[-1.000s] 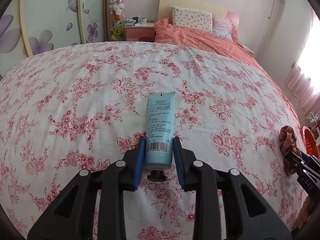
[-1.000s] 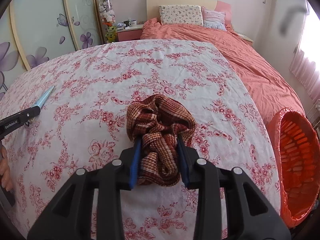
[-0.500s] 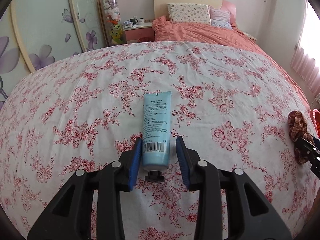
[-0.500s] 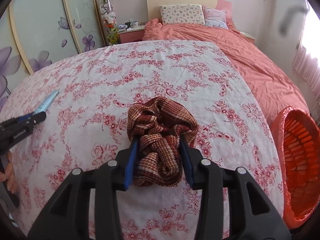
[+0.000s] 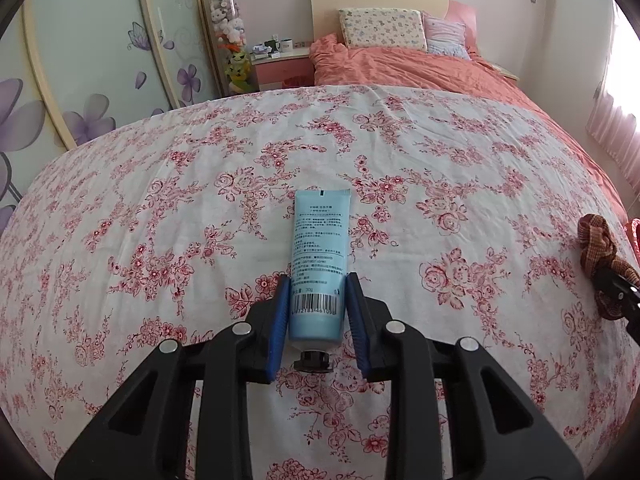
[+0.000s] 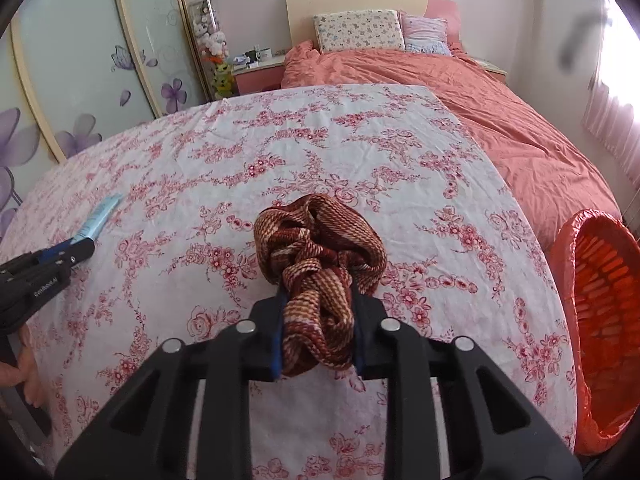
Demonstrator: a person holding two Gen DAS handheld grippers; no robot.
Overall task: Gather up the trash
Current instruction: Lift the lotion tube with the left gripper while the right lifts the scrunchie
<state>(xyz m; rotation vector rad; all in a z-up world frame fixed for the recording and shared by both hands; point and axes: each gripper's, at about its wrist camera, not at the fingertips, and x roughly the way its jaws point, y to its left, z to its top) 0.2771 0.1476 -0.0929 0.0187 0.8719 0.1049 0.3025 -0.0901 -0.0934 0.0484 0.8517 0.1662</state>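
A light blue tube (image 5: 320,240) with a black cap lies lengthwise on the floral sheet (image 5: 160,240). My left gripper (image 5: 318,280) is closing, and its blue pads press the tube's lower sides. A brown-and-cream woven scrunchie (image 6: 320,232) sits bunched on the same sheet. My right gripper (image 6: 317,294) is closing too, squeezing the near part of the scrunchie between its pads. In the right wrist view the tube (image 6: 102,216) and left gripper (image 6: 80,248) show at far left. The left wrist view shows the scrunchie (image 5: 596,240) at the right edge.
An orange basket lined with an orange bag (image 6: 600,320) stands off the bed's right side. A coral duvet (image 6: 480,92) and pillows (image 6: 360,32) cover the far end. A nightstand (image 5: 280,64) and flowered wardrobe doors (image 5: 100,80) are at the back left. A hand (image 6: 16,364) shows at the left edge.
Both grippers widened a little half a second ago, then came back in: the left pads are on the tube again and the right pads pinch the scrunchie tighter. The left view rolled slightly.
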